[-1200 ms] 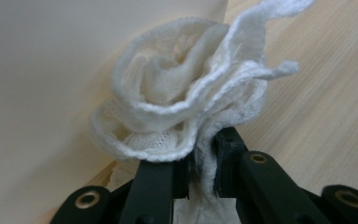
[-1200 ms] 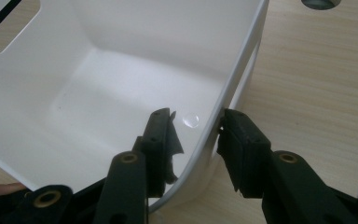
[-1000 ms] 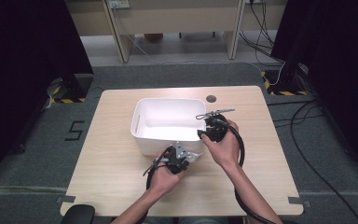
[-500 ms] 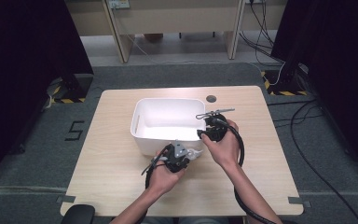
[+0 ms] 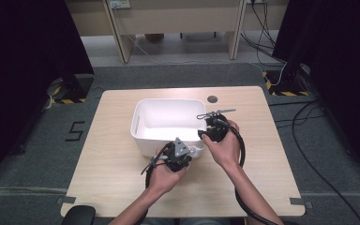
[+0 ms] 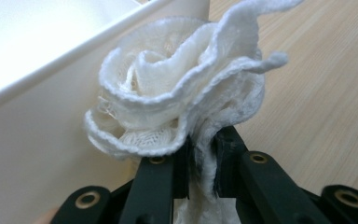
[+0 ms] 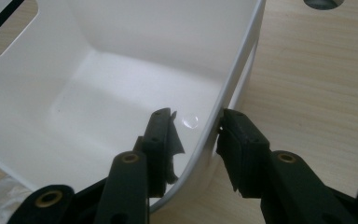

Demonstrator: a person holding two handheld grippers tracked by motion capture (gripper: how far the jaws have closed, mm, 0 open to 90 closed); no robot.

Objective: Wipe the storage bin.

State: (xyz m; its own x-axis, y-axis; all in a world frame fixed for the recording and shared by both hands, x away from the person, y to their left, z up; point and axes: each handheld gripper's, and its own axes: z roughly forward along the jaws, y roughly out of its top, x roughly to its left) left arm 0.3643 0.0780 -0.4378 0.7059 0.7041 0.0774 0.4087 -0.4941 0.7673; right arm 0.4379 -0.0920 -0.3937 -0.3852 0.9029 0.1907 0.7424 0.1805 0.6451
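Clearly, a white knitted cloth is pinched between the jaws of the left gripper, which are closed tight on a gathered fold of it; above the pinch the fabric fans out in ruffled layers with rolled, corded edges. It is held just outside the near wall of a white plastic tub, close to the rim, above the pale wooden table. The cloth is judged to be very light, soft and limp: it will sag and bunch wherever it is not supported, and no damage is to be feared from a firm squeeze. A bunched fold, as now, is thought the best place for a grip, since a single loose layer could slip out.

The right gripper is set astride the tub's rounded corner wall, one jaw inside and one outside; the outer pad lies against the wall, but whether the inner one presses on it cannot be told. The tub is smooth, glossy and stiff, with rounded corners and a slot handle, and is probably slippery under the pads.
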